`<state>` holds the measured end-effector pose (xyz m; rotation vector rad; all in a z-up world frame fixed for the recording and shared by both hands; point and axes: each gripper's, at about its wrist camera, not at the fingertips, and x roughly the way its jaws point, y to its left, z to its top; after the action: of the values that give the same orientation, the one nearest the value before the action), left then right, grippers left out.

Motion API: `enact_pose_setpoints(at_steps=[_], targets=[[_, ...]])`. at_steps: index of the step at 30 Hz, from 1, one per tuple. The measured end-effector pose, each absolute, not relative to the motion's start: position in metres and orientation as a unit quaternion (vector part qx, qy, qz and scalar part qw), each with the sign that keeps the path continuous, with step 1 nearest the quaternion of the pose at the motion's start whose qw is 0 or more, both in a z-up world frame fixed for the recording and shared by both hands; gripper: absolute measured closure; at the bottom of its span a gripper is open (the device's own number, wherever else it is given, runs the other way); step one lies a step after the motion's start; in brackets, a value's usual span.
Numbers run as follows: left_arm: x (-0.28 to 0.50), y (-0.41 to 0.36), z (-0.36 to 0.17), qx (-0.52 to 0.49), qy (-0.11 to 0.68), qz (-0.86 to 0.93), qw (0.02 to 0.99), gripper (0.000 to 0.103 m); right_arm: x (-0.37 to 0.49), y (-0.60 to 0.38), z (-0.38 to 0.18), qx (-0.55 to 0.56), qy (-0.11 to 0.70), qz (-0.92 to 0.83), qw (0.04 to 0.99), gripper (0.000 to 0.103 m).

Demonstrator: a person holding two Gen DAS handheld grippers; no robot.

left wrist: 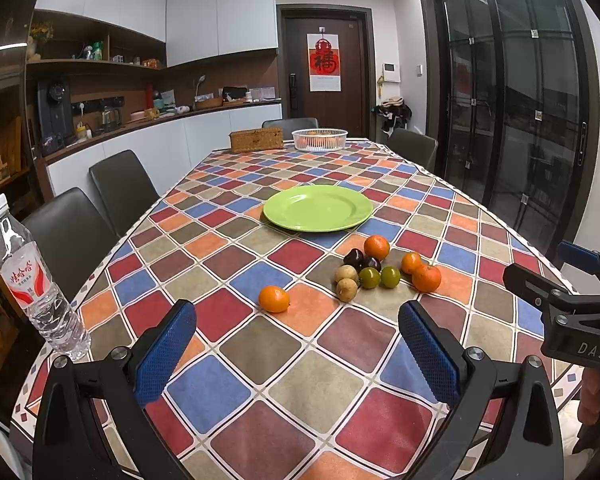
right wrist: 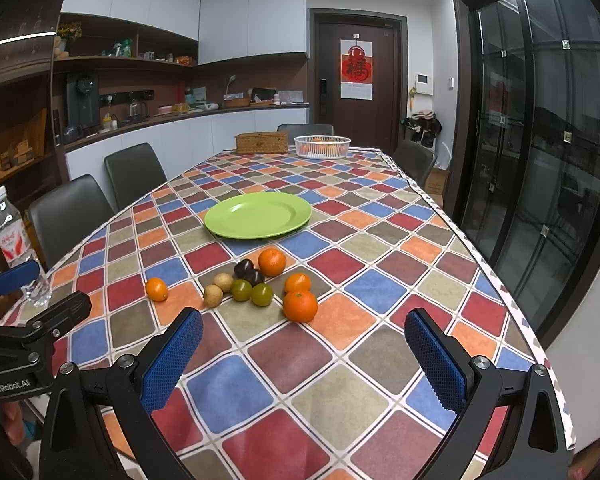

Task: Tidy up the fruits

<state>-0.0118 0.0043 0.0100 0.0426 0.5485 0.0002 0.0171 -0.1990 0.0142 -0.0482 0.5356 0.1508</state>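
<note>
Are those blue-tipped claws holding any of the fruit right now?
No. The left gripper and right gripper are both open and empty; the fruit lies on the table.

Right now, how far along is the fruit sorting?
Nothing looks done: the green plate has no fruit on it. Nothing is in hand; the left claw and right claw are open above the table. All of it is left: the fruit cluster and the lone orange sit on the cloth.

Wide-open left gripper at lower frame, empty. Fruit cluster at centre right, lone orange just left. Green plate above. Water bottle at left edge.
</note>
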Motion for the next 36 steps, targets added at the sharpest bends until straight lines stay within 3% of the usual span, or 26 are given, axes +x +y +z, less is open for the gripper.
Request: enact_pose_setpoints(at_steps=[27,36], targets=[[-0.007,0.003,0.012,0.025,0.275,-0.002,0.961,0.0,0.019,-0.197,0.012,-0.025,0.275,0.075,0.958,0.001],[0.011,-0.001,-0.011,0.035,0.295,-0.012,0.955,0.001,0.03,-0.196,-0.005,-0.038,0.293,0.073,0.953,0.001]])
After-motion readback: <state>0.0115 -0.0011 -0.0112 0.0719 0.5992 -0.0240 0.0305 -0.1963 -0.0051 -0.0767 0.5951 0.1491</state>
